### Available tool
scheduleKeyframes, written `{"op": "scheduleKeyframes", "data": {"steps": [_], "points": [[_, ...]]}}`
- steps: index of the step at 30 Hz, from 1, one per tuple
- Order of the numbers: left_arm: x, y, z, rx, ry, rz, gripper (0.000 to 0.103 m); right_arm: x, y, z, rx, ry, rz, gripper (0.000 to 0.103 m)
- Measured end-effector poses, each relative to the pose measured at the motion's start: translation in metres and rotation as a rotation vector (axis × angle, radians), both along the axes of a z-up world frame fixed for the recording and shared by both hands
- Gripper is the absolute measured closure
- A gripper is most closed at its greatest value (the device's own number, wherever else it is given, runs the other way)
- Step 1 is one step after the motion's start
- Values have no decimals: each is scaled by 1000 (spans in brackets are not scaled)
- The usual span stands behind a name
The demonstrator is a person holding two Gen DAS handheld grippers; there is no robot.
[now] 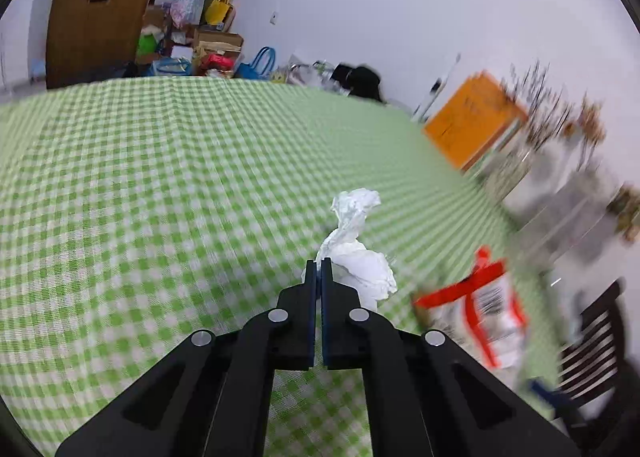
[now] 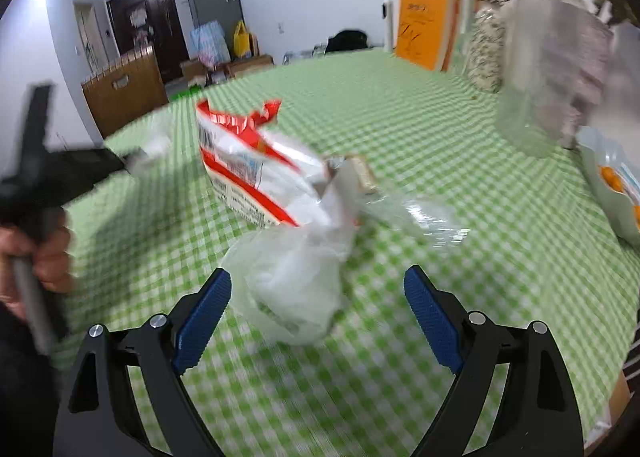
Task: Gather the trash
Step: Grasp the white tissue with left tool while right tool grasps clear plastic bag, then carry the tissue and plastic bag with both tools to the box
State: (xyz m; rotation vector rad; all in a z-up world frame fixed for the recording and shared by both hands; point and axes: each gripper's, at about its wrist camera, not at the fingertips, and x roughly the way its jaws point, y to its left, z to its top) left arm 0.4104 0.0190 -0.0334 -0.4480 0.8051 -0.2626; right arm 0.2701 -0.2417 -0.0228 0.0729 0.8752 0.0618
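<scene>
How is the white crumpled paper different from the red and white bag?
The crumpled paper is plain white; the snack bag has red stripes and printing. The paper is pinched in the shut left gripper; the bag lies on the checked tablecloth, ungripped. Both are crumpled trash.

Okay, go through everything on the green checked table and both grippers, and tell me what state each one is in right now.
left gripper: shut, pinching an edge of the crumpled white tissue
right gripper: open, nothing gripped
clear plastic bag: crumpled, lying between the open fingers
red and white snack bag: torn open, crumpled on the tablecloth
glass jar: upright, blurred
orange box: standing upright
</scene>
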Motion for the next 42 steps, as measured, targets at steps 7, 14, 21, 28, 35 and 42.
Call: {"op": "scheduleKeyframes", "data": {"steps": [7,14,21,28,35,42], "points": [[-3,12,5,-29,-10,40,103,-4,-6,-12,78,64,43,81],[-3,2,21,-11,-52,23,103,-61,-53,35,76,-51,-43,90],[-14,-28,60,74,-110,21,103,-102,-65,50,98,-98,-56,90],[-53,-49,96,138,-164,21,103,-134,-84,64,120,-141,-57,90],[-95,-96,112,209,-177,-66,103,-167,-114,67,162,-191,-111,90],[-137,-158,125,225,-220,-193,103,-211,-160,62,181,-205,-195,90]]}}
